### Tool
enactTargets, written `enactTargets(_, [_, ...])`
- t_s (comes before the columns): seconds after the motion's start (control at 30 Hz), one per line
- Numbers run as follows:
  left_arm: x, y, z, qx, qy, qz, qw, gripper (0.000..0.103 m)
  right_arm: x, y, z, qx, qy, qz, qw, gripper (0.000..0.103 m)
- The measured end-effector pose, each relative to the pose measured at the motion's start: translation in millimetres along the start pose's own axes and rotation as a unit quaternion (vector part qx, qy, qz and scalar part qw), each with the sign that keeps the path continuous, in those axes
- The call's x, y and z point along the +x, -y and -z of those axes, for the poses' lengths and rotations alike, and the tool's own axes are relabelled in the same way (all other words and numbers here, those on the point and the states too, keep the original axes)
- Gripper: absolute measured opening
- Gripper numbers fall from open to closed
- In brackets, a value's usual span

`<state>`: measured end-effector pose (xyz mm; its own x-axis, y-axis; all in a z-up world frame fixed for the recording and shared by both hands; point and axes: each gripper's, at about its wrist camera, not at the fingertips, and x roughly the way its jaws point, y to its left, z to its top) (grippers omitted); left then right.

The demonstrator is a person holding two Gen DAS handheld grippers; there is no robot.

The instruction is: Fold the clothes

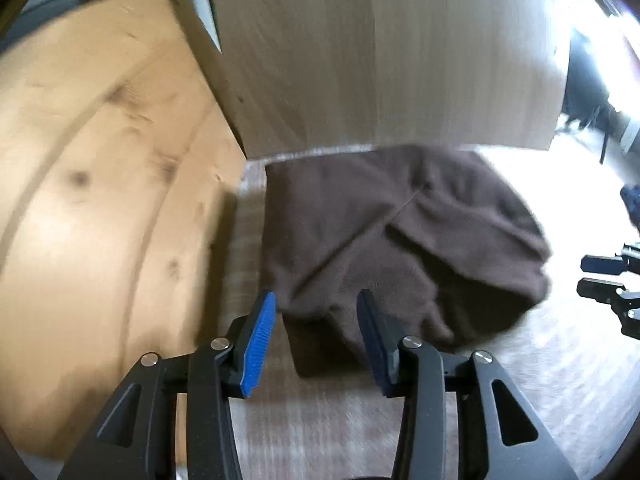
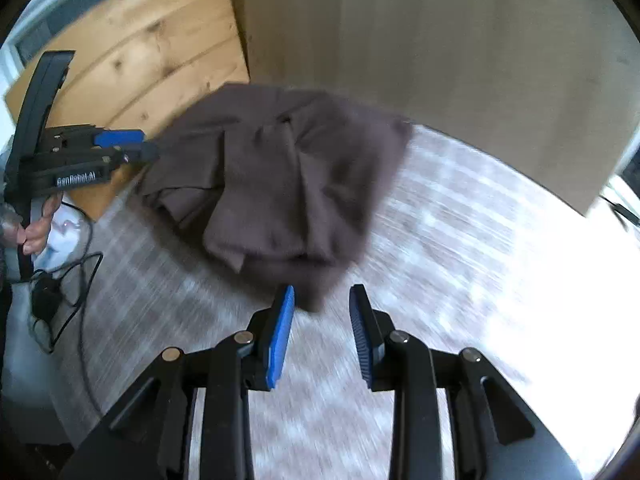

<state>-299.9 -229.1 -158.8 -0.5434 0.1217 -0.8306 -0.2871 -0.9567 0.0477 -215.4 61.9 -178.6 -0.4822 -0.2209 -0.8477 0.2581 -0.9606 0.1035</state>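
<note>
A dark brown garment [image 1: 400, 240] lies loosely folded in a bundle on a checked cloth surface [image 1: 340, 420], up against a wooden panel. It also shows in the right wrist view [image 2: 280, 184]. My left gripper [image 1: 316, 300] is open, its tips at the garment's near left corner, holding nothing. My right gripper [image 2: 322, 296] is open and empty, its tips at the garment's near edge. The left gripper also shows at the left of the right wrist view [image 2: 136, 146], beside the garment. The right gripper's tips show at the right edge of the left wrist view [image 1: 600, 276].
A pale wooden panel [image 1: 380, 48] stands behind the garment and a knotty pine board [image 1: 100, 180] to its left. Black cables [image 2: 68, 280] lie at the left edge of the cloth surface. Bright light washes out the surface on the right [image 2: 540, 280].
</note>
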Motion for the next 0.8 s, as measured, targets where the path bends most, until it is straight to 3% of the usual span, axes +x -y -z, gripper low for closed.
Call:
enactTargets(0.13, [-39.0, 14.7, 17.2, -0.010, 0.028, 0.033, 0.9990, 0.055, -54.8, 19.0, 30.4, 0.068, 0.022, 0.003, 0.997, 0.041])
enactTargets(0.3, [-54.8, 47.7, 40.4, 0.017, 0.035, 0.077, 0.9963, 0.058, -89.8, 13.9, 55.4, 0.128, 0.047, -0.013, 0.991, 0.041])
enactTargets(0.47, [-18.9, 78.5, 43.8, 0.086, 0.023, 0.085, 0.9924, 0.058, -70.4, -13.9, 38.0, 0.100, 0.048, -0.011, 0.994, 0.041])
enactTargets(0.57, [1.8, 90.2, 43.3, 0.114, 0.017, 0.089, 0.9894, 0.057, -48.4, -18.3, 26.8, 0.118, 0.035, -0.038, 0.992, 0.041])
enactTargets(0.8, [25.3, 110.2, 36.9, 0.178, 0.026, 0.117, 0.9768, 0.057, 15.5, 1.3, -12.4, 0.215, 0.003, -0.128, 0.968, 0.041])
